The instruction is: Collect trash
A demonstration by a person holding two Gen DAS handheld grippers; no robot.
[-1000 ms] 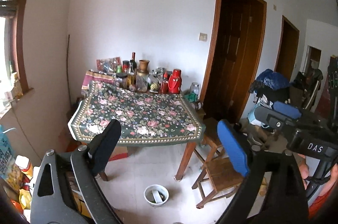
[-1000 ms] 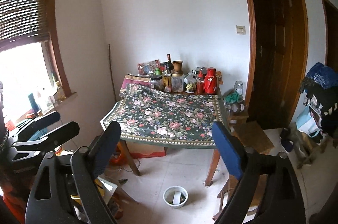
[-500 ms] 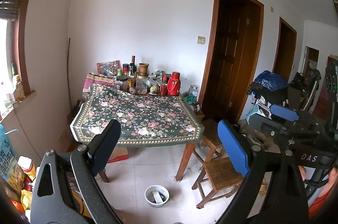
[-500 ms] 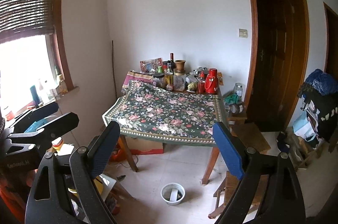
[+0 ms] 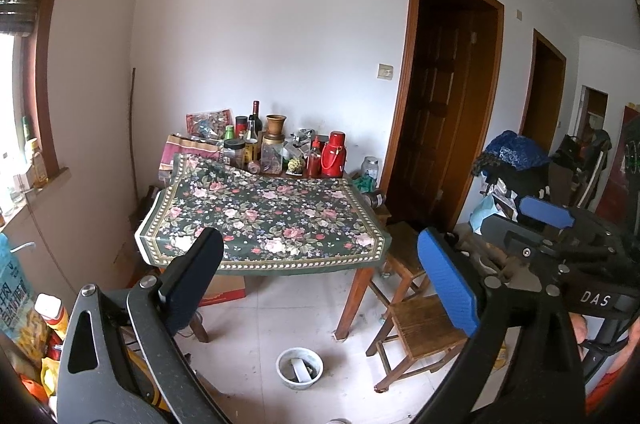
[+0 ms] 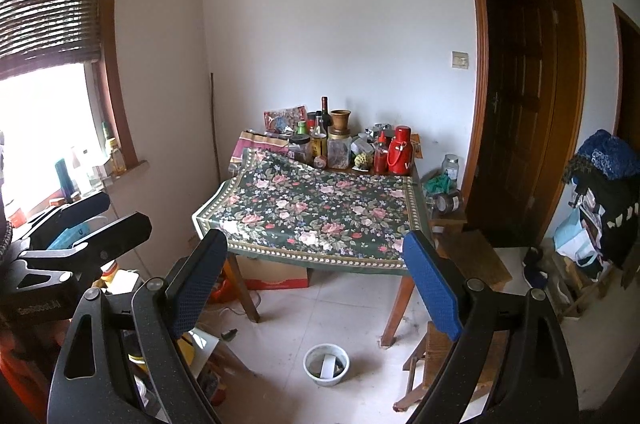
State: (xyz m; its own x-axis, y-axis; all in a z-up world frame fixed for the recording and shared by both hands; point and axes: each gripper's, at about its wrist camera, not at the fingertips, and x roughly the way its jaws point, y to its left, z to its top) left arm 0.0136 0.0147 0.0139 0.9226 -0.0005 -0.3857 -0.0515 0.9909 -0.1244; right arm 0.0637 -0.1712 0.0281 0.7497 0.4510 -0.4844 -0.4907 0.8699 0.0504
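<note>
My left gripper [image 5: 320, 244] is held in the air, aimed at a table with a floral cloth [image 5: 260, 216]. Its jaws are opening and nothing is between them. My right gripper [image 6: 314, 240] is open and empty and faces the same table [image 6: 320, 212]. On the tiled floor in front of the table stands a white bowl [image 5: 299, 368] [image 6: 326, 364] with scraps inside. Each gripper shows in the other's view: the right gripper [image 5: 520, 220] at the right edge, the left gripper [image 6: 126, 210] at the left edge. Neither touches anything.
Bottles, jars and a red flask [image 5: 334, 160] crowd the table's far edge. A wooden stool [image 5: 420, 332] stands right of the table. Bags and packets [image 5: 24, 324] pile up on the floor under the window, and a cardboard box [image 6: 276, 274] lies under the table. Dark doors [image 6: 520, 96] are on the right.
Almost nothing has moved. The left gripper's jaws stand a touch wider, and both views stay on the table.
</note>
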